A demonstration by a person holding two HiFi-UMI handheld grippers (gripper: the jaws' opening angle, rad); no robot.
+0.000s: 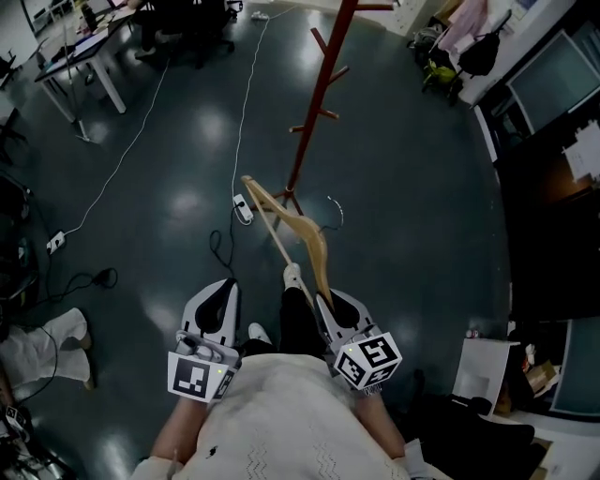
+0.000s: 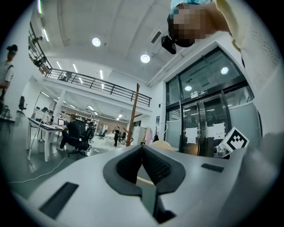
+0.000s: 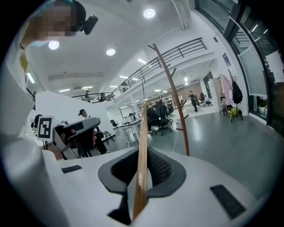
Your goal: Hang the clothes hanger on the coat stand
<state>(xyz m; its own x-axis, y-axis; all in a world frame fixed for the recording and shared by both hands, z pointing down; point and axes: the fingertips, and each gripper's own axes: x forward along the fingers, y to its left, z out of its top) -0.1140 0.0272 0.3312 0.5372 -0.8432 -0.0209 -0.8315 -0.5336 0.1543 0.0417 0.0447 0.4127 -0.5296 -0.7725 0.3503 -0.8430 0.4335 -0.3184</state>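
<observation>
In the head view a wooden clothes hanger (image 1: 309, 239) with a thin wire hook (image 1: 336, 208) sticks forward and up from my right gripper (image 1: 328, 300), which is shut on one arm of it. The right gripper view has the hanger (image 3: 142, 150) running edge-on between the dark pads (image 3: 162, 166). The red-brown coat stand (image 1: 314, 103) rises from the dark floor straight ahead, its pegs above the hanger; its pole (image 3: 175, 102) leans just right of the wood. My left gripper (image 1: 225, 286) hangs beside the right one, shut and holding nothing (image 2: 142, 148).
A power strip (image 1: 243, 208) and white cables lie on the floor left of the stand's base. Desks (image 1: 84, 47) with seated people stand far left. A clothes rack (image 1: 464, 28) is at the far right, dark cabinets and boxes (image 1: 487, 370) along the right.
</observation>
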